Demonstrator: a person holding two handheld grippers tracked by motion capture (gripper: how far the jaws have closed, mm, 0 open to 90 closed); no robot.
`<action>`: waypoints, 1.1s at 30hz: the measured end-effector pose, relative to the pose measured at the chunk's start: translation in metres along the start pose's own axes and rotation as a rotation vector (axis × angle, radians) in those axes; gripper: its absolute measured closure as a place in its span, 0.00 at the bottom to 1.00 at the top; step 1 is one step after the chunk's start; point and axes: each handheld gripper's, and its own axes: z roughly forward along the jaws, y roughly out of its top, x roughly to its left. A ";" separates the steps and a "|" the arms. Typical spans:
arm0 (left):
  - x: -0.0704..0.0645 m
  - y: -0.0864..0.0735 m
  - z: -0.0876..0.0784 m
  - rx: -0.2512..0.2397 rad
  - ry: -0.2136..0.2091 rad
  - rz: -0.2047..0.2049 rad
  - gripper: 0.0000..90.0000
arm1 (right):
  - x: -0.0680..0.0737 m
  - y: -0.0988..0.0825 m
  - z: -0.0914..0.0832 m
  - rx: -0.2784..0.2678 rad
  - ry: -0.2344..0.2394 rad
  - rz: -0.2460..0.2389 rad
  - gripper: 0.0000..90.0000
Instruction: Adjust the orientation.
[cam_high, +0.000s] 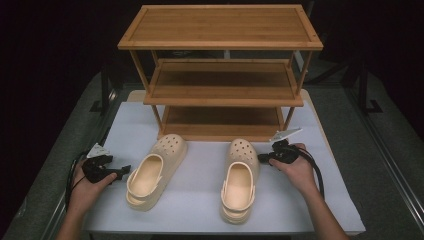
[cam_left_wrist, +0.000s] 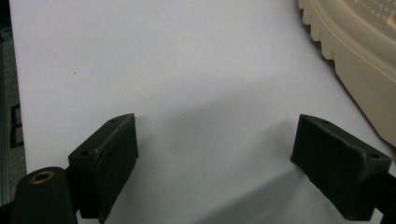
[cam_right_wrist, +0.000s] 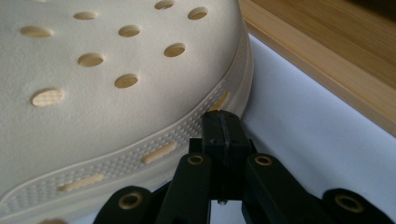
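Note:
Two cream clogs lie on the white table top, toes towards the rack: the left clog (cam_high: 152, 172) and the right clog (cam_high: 241, 177). My left gripper (cam_high: 124, 170) sits just left of the left clog, jaws open over bare table (cam_left_wrist: 217, 135), with that clog's ridged sole (cam_left_wrist: 355, 51) at the upper right of its view. My right gripper (cam_high: 263, 158) is at the right side of the right clog's toe. Its jaws are shut (cam_right_wrist: 223, 122) with nothing between them, and the tip is right against the clog's dotted side wall (cam_right_wrist: 140, 154).
A three-tier wooden shoe rack (cam_high: 220, 42) stands at the back of the table, its bottom shelf (cam_high: 222, 131) just beyond the clogs' toes. Its base edge (cam_right_wrist: 327, 60) runs close to my right gripper. The white table top (cam_high: 195, 200) ends near the front.

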 end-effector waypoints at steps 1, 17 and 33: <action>0.000 0.000 0.000 0.000 0.000 0.000 0.15 | 0.000 0.001 0.001 -0.001 0.002 -0.002 1.00; 0.000 0.000 0.000 -0.002 0.000 -0.002 0.15 | 0.009 0.030 0.026 -0.006 0.040 -0.036 1.00; 0.000 0.000 0.000 -0.003 0.000 -0.002 0.15 | 0.022 0.056 0.051 -0.007 0.082 -0.065 1.00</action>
